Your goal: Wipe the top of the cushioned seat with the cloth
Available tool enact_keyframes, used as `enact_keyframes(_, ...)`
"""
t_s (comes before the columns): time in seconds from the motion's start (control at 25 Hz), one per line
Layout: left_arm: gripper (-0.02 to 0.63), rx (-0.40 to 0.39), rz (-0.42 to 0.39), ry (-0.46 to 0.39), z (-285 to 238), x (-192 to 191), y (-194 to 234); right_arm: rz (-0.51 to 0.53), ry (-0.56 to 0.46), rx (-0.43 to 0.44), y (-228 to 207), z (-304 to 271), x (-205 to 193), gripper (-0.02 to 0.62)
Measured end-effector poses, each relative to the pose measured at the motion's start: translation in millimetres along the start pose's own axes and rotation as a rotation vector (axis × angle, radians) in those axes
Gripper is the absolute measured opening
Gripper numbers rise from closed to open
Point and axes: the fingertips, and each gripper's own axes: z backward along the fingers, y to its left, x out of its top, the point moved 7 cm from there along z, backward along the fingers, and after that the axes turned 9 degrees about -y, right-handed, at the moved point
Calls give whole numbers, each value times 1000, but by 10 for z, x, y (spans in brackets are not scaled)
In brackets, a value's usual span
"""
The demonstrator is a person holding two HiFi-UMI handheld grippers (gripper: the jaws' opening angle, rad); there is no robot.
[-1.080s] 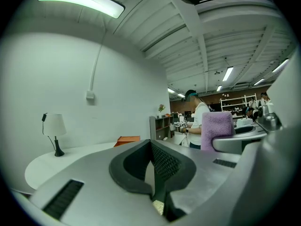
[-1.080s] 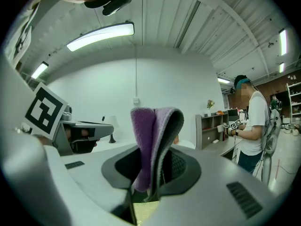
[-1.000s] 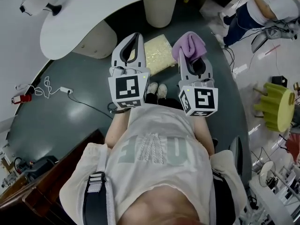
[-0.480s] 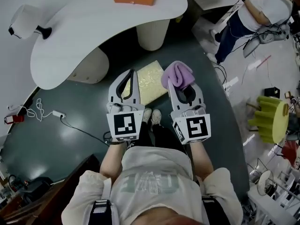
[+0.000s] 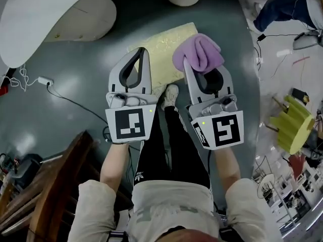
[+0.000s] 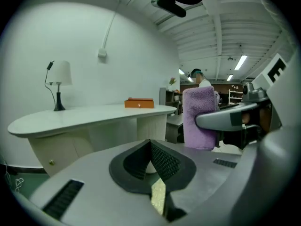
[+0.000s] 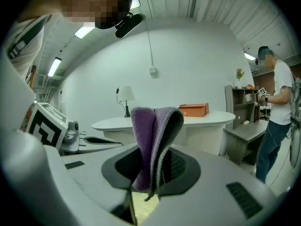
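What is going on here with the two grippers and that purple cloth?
A person stands over a yellow cushioned seat on the floor, with a gripper in each hand. The right gripper is shut on a folded purple cloth, held out over the seat's right side. The left gripper is shut on nothing, alongside the right one. Both point roughly level toward the white table, so the cloth looks to be above the seat and wiping has not yet begun.

There are two grippers, the left gripper (image 5: 141,54) and the right gripper (image 5: 201,70), one purple cloth (image 5: 198,54) and one yellow cushioned seat (image 5: 164,45). Also one white table (image 6: 89,114), one lamp (image 6: 59,74), one orange box (image 6: 139,102) and one green stool (image 5: 291,122).
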Motion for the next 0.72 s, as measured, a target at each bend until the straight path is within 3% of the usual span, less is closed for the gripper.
enact_keyframes(0.16, 8, 29, -11, 58, -12, -602, 131, -3, 54, 50, 29, -176, -513, 98)
enact_keyframes(0.32, 6, 81, 33, 73, -28, -994, 216, -6, 117, 78, 60, -259, -892, 98)
enact_keyframes(0.72, 8, 147, 78, 57, -72, -1173, 397, -20, 226, 201, 199, -579, -1263, 98)
